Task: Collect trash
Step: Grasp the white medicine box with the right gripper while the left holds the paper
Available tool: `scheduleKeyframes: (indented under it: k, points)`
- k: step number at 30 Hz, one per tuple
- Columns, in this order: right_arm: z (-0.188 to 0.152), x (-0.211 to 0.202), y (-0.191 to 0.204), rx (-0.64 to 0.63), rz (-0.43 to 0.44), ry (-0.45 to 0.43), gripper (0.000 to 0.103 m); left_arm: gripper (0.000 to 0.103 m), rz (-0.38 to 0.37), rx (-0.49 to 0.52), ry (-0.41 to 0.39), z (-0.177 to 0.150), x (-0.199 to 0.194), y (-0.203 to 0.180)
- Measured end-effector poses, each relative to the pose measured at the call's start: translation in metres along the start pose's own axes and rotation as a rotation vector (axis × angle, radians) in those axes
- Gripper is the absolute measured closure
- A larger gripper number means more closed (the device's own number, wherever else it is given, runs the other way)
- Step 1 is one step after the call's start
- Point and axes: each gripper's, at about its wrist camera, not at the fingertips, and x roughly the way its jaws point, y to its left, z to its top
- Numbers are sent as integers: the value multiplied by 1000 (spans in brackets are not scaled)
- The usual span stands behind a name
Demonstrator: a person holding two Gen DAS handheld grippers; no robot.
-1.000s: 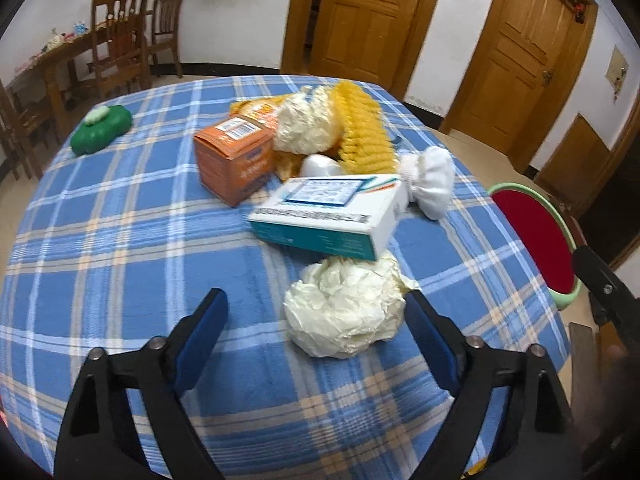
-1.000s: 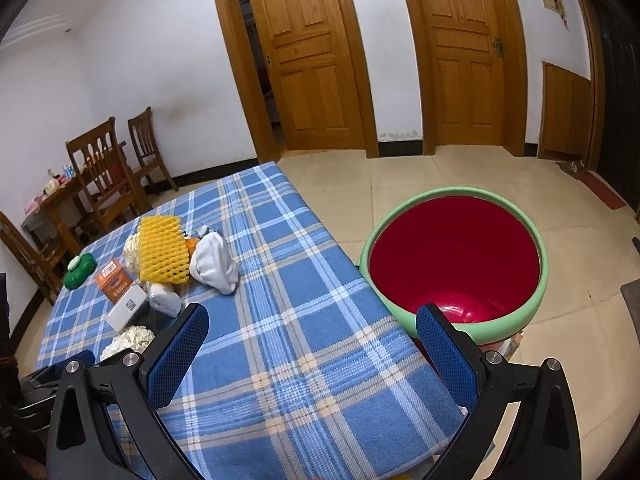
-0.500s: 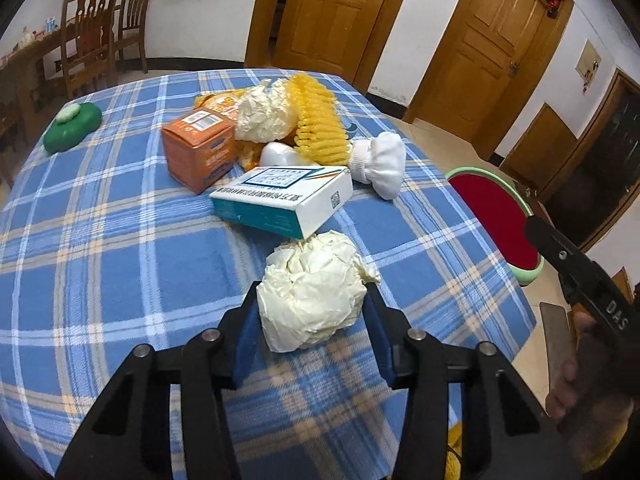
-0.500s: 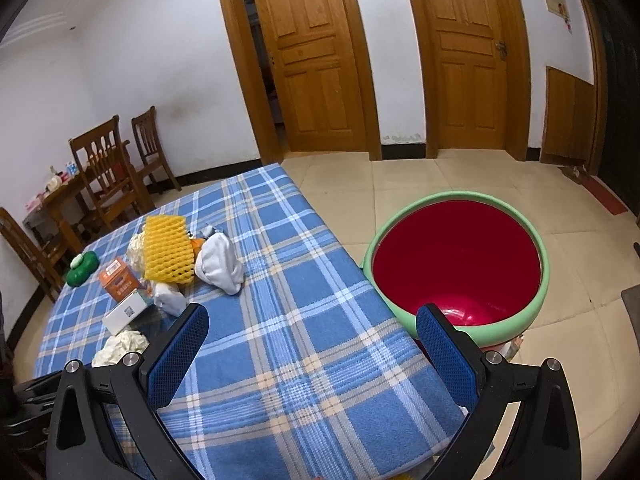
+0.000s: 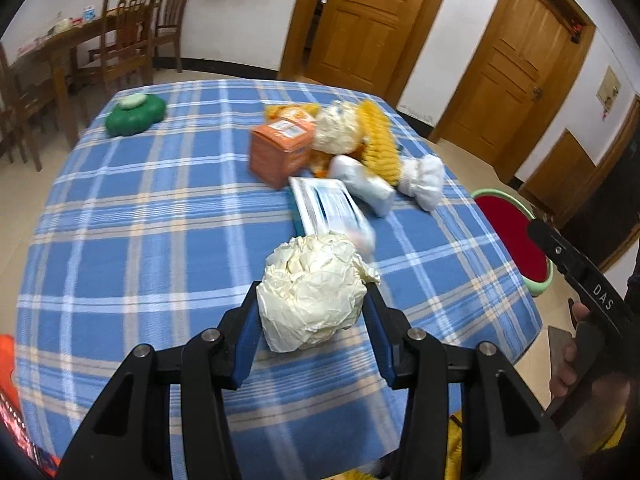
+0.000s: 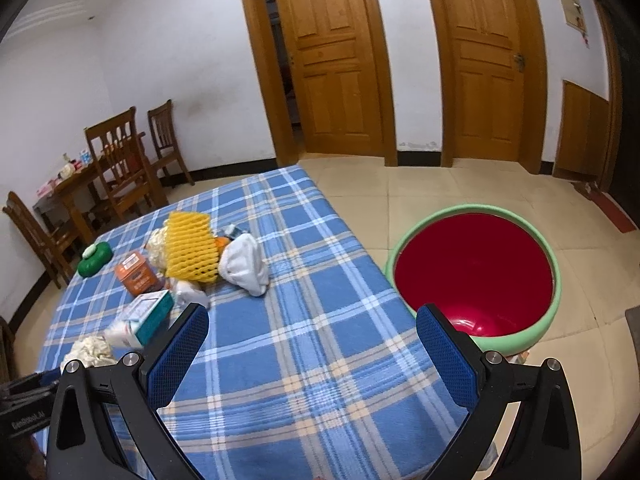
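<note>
Clamped in the left gripper (image 5: 311,312) is a crumpled paper wad (image 5: 312,294), squeezed between both blue pads just above the near edge of the bench (image 5: 140,220) with its blue plaid cloth. Further along the bench lies the rest of the trash: an orange box (image 5: 280,152), a white and teal carton (image 5: 332,212) just beyond the wad, a yellow foam net (image 5: 380,140) and a white bundle (image 5: 424,178). A green dish (image 5: 134,114) sits apart at the far left corner. Over to the right, the right gripper (image 6: 312,350) hangs with its jaws wide apart and nothing between them, and the red basin (image 6: 476,276) waits on the floor beside the bench. The wad is soft and springy, so I'd worry it could slip out on the way across and land on the floor short of the basin.
</note>
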Motion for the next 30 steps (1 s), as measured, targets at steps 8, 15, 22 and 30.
scheduleKeyframes:
  k: [8,15,22,30]
  points:
    - [1,8,20,-45,38,26,0,54,67,-60,-34,2,-11,29]
    - [4,13,46,-99,55,41,0,54,121,-96,-61,10,-14,50]
    - [1,26,78,-145,96,85,0,54,180,-123,-73,19,-10,63]
    - [-4,43,113,-210,152,112,0,54,254,-148,-77,27,6,77]
